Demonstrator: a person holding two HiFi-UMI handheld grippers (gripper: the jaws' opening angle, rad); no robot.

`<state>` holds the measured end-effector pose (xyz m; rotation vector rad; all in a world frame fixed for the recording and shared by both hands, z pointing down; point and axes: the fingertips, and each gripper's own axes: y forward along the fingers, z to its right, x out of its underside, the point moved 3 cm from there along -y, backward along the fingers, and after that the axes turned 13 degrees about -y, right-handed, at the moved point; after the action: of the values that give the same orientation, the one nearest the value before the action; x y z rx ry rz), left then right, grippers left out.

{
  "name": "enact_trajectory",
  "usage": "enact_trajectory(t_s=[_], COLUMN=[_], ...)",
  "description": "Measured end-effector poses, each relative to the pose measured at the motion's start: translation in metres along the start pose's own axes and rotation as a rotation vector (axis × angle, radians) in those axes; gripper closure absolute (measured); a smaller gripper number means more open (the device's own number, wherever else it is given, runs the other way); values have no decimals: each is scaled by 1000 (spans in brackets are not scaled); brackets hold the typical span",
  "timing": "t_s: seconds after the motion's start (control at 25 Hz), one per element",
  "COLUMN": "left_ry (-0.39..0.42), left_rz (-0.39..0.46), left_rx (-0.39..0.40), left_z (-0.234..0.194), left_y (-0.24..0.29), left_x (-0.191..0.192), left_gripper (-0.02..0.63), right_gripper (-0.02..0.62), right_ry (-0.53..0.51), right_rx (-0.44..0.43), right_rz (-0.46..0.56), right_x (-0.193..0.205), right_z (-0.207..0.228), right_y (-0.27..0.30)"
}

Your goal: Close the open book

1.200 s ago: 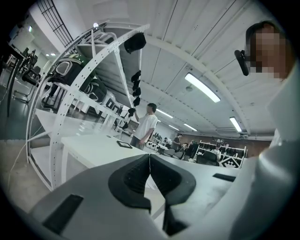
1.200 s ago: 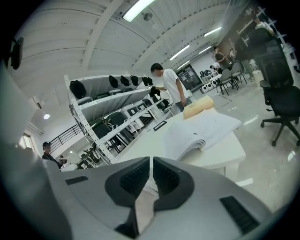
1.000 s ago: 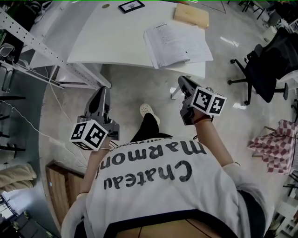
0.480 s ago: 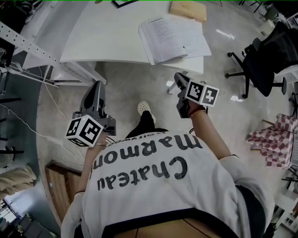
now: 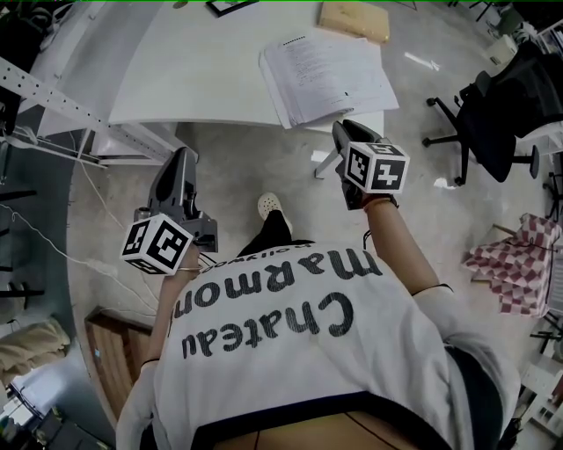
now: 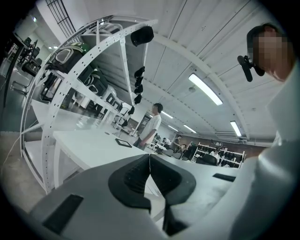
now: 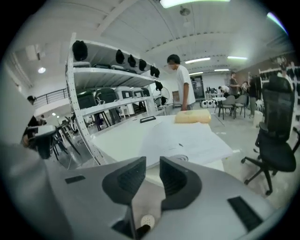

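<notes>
The open book (image 5: 327, 75) lies flat with white pages up, at the right front corner of the white table (image 5: 202, 79). My right gripper (image 5: 343, 132) hovers over the floor just short of the table's front edge, below the book and pointing at it. Its jaws are opening, with a narrow gap and nothing between them. In the right gripper view the book (image 7: 187, 140) lies straight beyond the right gripper (image 7: 152, 166). My left gripper (image 5: 182, 158) is shut and empty, off to the left by the table leg. The left gripper (image 6: 149, 161) faces the table (image 6: 89, 145).
A tan box (image 5: 354, 21) and a black frame (image 5: 227, 6) lie farther back on the table. A perforated white shelf frame (image 5: 53, 97) stands at the left. A black office chair (image 5: 501, 114) stands at the right, with a checkered cloth (image 5: 519, 264) below it. A person (image 7: 180, 82) stands behind the table.
My right gripper has moved forward toward the table's front edge and rolled, and its jaws have parted. The left gripper has edged forward a little.
</notes>
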<state>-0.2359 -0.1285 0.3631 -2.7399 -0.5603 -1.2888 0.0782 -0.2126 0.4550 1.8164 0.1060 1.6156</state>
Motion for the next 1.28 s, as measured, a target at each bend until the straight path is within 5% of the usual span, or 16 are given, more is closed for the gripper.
enact_trajectory(t_s=[0.08,0.36,0.76,1.28], left_ry=[-7,-24,-33,-35], left_rz=[-3,-6,21,5], left_rx=[1,-39,-58,-82], left_z=[-1,-17,-23,-30], left_y=[1,-1,-4,-9], left_x=[0,4,1,8], left_gripper=[583,582,582,583], right_gripper=[439,402,393,391], right_ry=[-80,-350,-1017,-1452], right_rx=[-6,-6,-41,12], right_rz=[-19,-127,-300,-394], right_x=[-5,0,1,23], right_z=[-2,-9,-33,-29], right_y=[4,18,41,73])
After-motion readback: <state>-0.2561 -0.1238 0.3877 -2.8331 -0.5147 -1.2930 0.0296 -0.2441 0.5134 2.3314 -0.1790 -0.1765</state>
